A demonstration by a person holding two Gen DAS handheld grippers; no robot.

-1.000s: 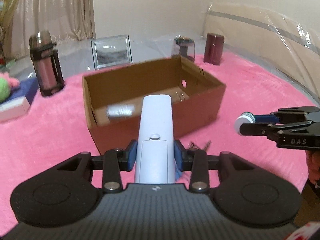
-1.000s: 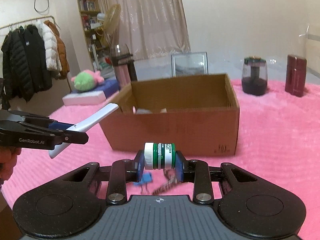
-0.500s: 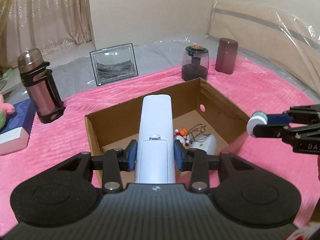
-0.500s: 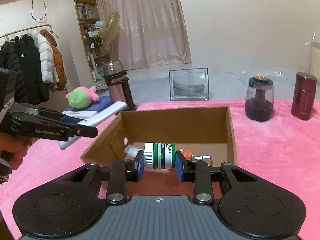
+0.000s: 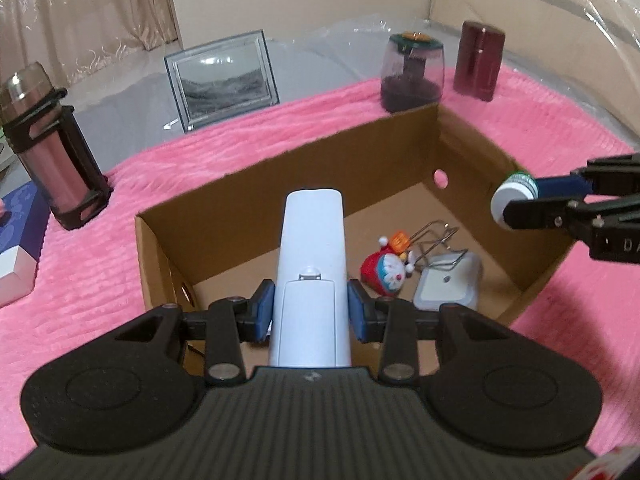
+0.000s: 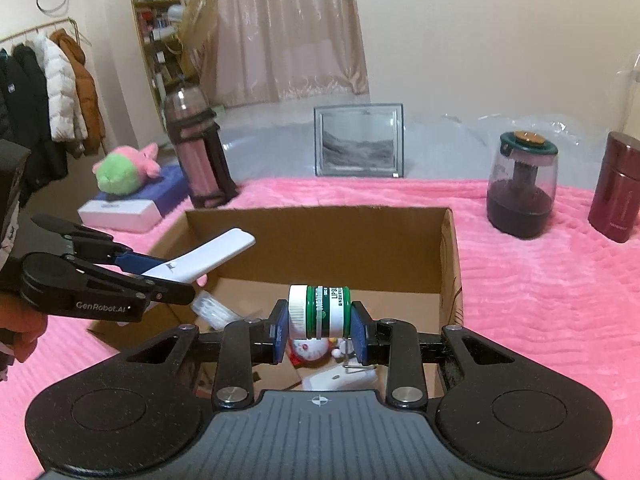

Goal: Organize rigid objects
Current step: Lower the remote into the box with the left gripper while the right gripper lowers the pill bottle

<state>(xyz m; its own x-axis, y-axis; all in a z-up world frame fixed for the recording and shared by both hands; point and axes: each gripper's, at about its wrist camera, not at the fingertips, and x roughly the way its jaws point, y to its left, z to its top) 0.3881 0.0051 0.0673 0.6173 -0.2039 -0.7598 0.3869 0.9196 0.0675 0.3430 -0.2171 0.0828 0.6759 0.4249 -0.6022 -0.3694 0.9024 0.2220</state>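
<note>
A pink plush blanket (image 5: 520,128) spreads across the whole surface, and sitting on it is the open cardboard box (image 5: 256,196), its top wide open to both cameras. Behind the box stand a framed sand picture (image 6: 359,141), a tall pink flask in a black cage (image 5: 48,152), a clear jar with a green lid (image 6: 522,184) and a dark red canister (image 5: 478,64), all well apart from the box. Over the near wall of the box hangs the left hand-held gripper (image 5: 311,308), its blue pads pressed against the sides of a white remote control (image 5: 312,264) that points forward above the box interior (battery cover facing up). In from the right side comes the right hand-held gripper (image 6: 319,330), pinching a small green bottle with a white cap (image 6: 319,312) sideways between its pads, held above the box's right portion. Down on the box floor lie a pale grey square device (image 5: 448,286), a little red-and-white character toy (image 5: 386,268) just beside it, and a wire clip (image 5: 434,236) touching the device's far edge. In the right wrist view, a clear plastic packet (image 6: 212,308) is partly hidden near the box's left wall.
</note>
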